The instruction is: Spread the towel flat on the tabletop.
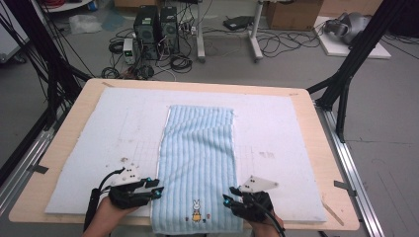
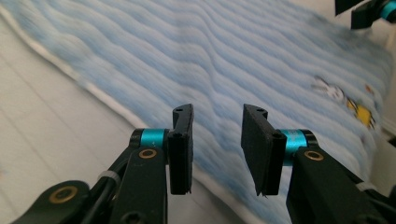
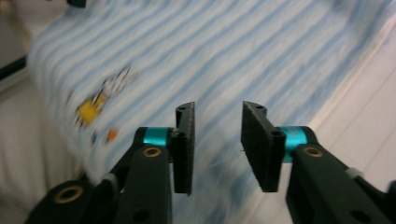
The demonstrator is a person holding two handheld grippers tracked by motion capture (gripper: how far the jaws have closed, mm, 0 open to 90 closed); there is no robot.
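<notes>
Plainly, the towel is soft, light and floppy: a pale blue terry strip with raised lengthwise ribs, a thin white edging down its long sides, and a small embroidered rabbit near the end closest to me. It lies flat and lengthwise down the middle of the white padded mat that covers the wooden worktop, and its near end seems to reach the front edge of the mat.

Nothing about it looks fragile or slippery. The pile should give my pads good bite, but the cloth has no stiffness, so in my judgement whatever I lift will drape and drag the rest along. I would take hold at the two near corners, pinching edge and pile together, so that the end rises evenly.

My left gripper sits at the towel's left edge and my right gripper at its right edge, both near that rabbit end. In the left gripper view my fingers stand partly open with a clear gap and nothing held, the ribbed cloth lying beyond them. In the right gripper view my fingers show the same: partly apart, empty, with blue stripes and the blurred rabbit ahead.

The mat under it looks slightly fuzzy, with faint grid lines and a few dark specks.
</notes>
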